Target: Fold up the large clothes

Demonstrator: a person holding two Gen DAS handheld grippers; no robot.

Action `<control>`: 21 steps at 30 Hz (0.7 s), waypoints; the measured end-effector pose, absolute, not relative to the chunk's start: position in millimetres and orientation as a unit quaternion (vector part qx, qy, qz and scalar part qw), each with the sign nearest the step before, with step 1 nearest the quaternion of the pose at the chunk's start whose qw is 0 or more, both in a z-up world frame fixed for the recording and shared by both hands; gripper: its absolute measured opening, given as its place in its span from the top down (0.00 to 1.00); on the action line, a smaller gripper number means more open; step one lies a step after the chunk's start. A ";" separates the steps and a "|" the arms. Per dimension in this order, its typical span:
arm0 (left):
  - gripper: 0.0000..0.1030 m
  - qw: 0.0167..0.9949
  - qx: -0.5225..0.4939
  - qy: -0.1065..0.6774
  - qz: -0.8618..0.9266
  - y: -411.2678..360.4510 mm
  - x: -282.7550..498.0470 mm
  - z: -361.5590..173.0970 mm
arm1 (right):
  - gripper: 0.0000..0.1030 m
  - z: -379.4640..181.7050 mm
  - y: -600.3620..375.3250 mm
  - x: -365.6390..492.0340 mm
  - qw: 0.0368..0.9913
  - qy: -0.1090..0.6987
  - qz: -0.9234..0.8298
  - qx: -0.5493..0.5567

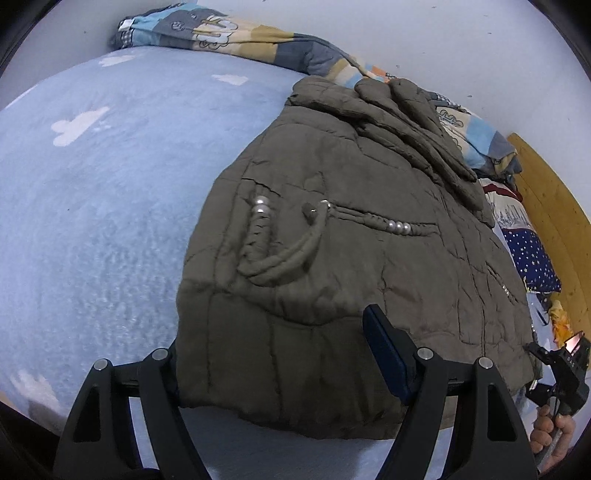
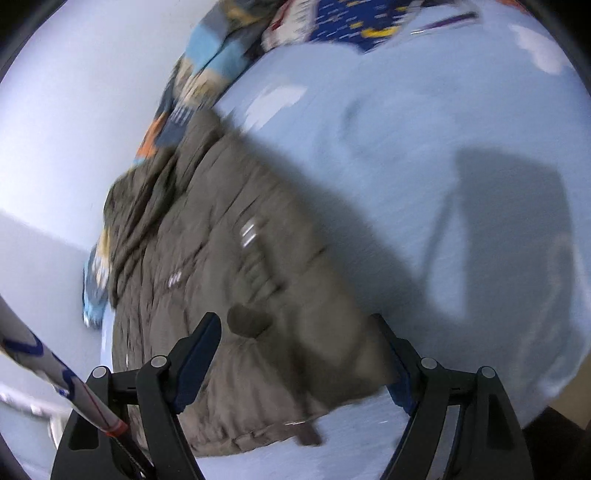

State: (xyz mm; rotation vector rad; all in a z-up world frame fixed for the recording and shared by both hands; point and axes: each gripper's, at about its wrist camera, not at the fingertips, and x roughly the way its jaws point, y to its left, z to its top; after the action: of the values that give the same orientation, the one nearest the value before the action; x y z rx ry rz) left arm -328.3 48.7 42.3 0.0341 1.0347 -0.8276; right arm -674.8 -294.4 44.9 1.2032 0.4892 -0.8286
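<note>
A padded olive-brown jacket point(image 1: 332, 258) is lying flat on the bed's pale blue cloud-print blanket point(image 1: 92, 221), its collar bunching up against a patchwork quilt point(image 1: 236, 33) by the wall and its hem facing the person.

The left gripper point(image 1: 273, 354) is straddling the near left corner of the hem: one of its fingers point(image 1: 384, 354) is showing above the cloth, the other is hiding behind the jacket's edge. The pads are standing wide and not pinching, so the grip is released. The right gripper point(image 2: 299, 354) is framing the other near corner in the same way (its view is smeared by blur), fingers spread apart with the cloth lying between them, nothing clenched.

The jacket is looking quilted and puffy, so it is likely light for its bulk, soft, springy, and inclined to bulge open again after a fold. The shell may be slick. A drawcord point(image 1: 288, 254) and pearl-like beads point(image 1: 262, 205) are sitting on the front; those are best avoided. The sound places to take hold are the two hem corners, biting deep enough to catch both layers.
</note>
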 end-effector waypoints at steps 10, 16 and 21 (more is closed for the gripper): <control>0.26 0.822 0.070 0.441 -0.355 41.7 -337.0 35.7 | 0.60 44.4 -277.8 -634.7 0.747 0.265 -0.356 0.495; 0.21 0.830 0.106 0.423 -0.348 31.8 -344.8 30.1 | 0.56 36.0 -274.6 -627.7 0.750 0.282 -0.359 0.478; 0.19 0.838 0.126 0.405 -0.344 30.9 -350.6 25.6 | 0.56 35.8 -273.2 -629.0 0.753 0.271 -0.364 0.477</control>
State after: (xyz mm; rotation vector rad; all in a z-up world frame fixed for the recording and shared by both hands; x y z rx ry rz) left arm -350.6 30.9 25.6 0.2657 0.8564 -0.7267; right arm -629.0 -273.2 35.8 1.0403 0.5906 -0.7948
